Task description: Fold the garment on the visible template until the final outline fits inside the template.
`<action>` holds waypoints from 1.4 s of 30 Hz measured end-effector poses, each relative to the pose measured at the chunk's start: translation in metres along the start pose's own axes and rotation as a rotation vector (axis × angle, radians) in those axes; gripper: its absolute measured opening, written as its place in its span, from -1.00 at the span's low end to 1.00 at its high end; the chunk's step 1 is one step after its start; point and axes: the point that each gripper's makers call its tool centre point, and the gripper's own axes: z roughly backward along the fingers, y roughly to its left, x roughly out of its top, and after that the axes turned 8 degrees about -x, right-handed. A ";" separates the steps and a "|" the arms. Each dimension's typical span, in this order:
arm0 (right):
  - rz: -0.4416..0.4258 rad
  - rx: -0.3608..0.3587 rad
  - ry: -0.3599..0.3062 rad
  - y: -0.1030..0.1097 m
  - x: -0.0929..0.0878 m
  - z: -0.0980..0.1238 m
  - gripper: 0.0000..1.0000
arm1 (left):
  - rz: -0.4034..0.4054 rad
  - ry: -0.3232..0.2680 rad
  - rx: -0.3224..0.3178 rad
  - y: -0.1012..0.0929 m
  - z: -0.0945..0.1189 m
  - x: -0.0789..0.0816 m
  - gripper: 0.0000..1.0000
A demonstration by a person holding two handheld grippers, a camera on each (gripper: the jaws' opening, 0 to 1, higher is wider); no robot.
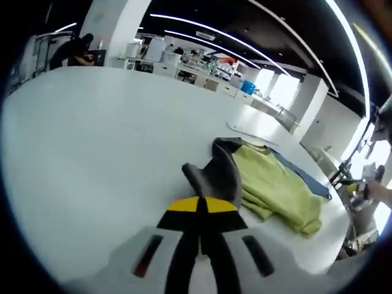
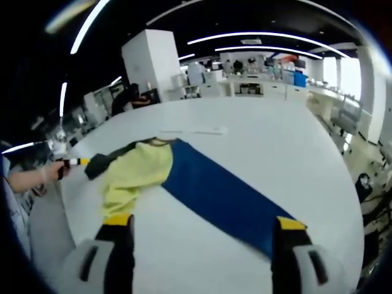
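Note:
A yellow-green garment (image 1: 275, 187) with a dark grey sleeve (image 1: 214, 171) lies bunched on the white table (image 1: 92, 153), over one end of a blue template (image 1: 309, 179). My left gripper (image 1: 201, 207) is shut on the grey sleeve, which stands up just past its yellow tips. From the right gripper view, the blue template (image 2: 220, 193) runs as a long strip across the table, with the garment (image 2: 135, 171) heaped on its far left end. My right gripper (image 2: 202, 222) is open wide and holds nothing, near the template's bare end. The left gripper (image 2: 75, 162) comes in from the left, held by a hand (image 2: 30, 177).
A thin white strip (image 2: 193, 130) lies on the table beyond the garment. The table edge (image 2: 67, 208) curves close on the left. Counters with equipment (image 2: 257, 86) and a seated person (image 2: 128, 98) are far behind.

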 end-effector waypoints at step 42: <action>-0.051 0.002 0.008 -0.003 -0.017 0.007 0.87 | -0.261 0.227 -0.318 -0.163 -0.101 -0.057 -1.00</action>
